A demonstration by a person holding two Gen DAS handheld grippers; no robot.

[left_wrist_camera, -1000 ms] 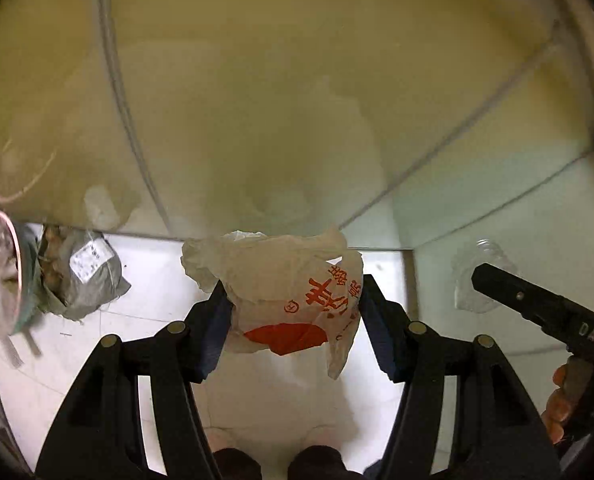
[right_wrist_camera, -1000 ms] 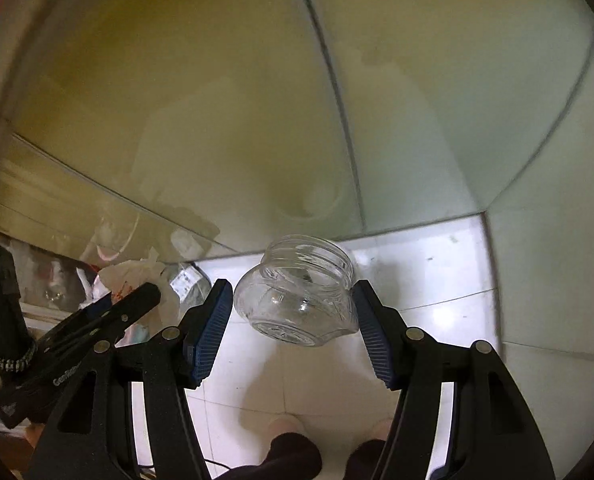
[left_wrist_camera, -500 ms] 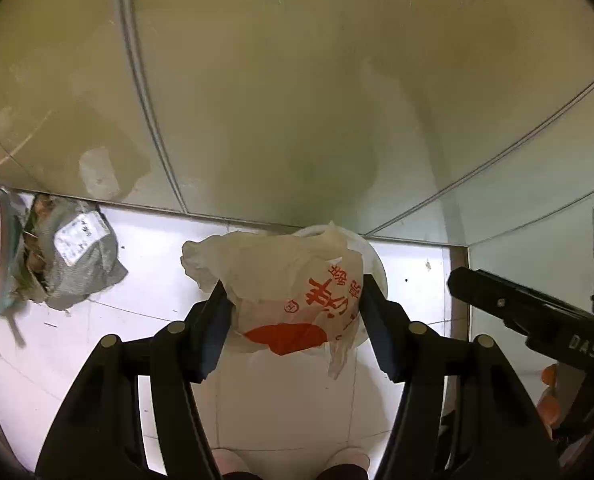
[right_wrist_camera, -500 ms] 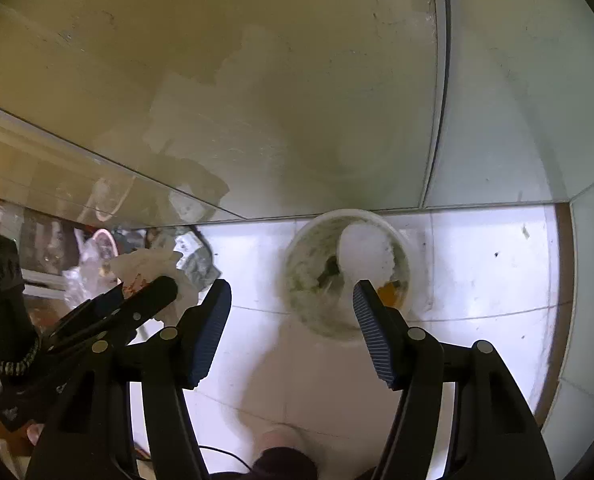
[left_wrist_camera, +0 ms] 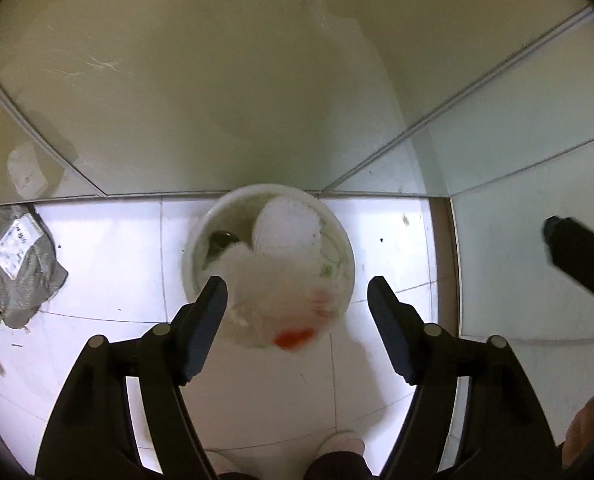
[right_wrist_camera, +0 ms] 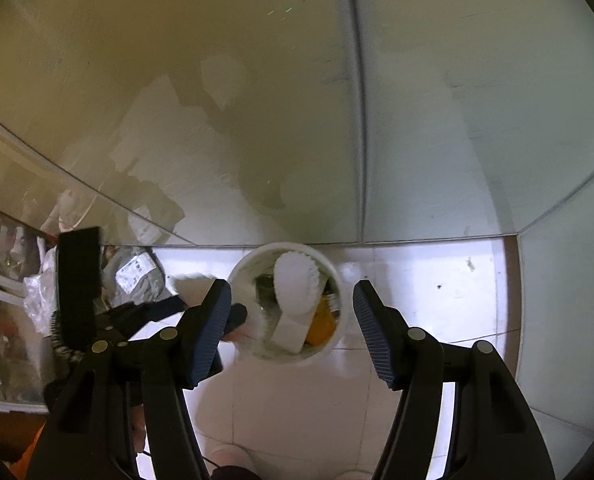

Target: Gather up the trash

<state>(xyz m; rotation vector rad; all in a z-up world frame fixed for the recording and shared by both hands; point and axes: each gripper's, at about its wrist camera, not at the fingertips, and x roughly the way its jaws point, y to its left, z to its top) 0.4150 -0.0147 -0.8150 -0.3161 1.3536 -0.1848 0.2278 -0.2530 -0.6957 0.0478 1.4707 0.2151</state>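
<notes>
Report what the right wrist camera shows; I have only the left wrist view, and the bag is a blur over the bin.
Observer: The right tongs stand open and empty above the bin.
Operator: Name what lies in the bin.
Observer: An orange item beside a white box, at the near wall.
Operator: Place the bag.
Observer: Loose between the left tongs, whose jaws have just been opening; part blurs outside the bin's left rim.
</notes>
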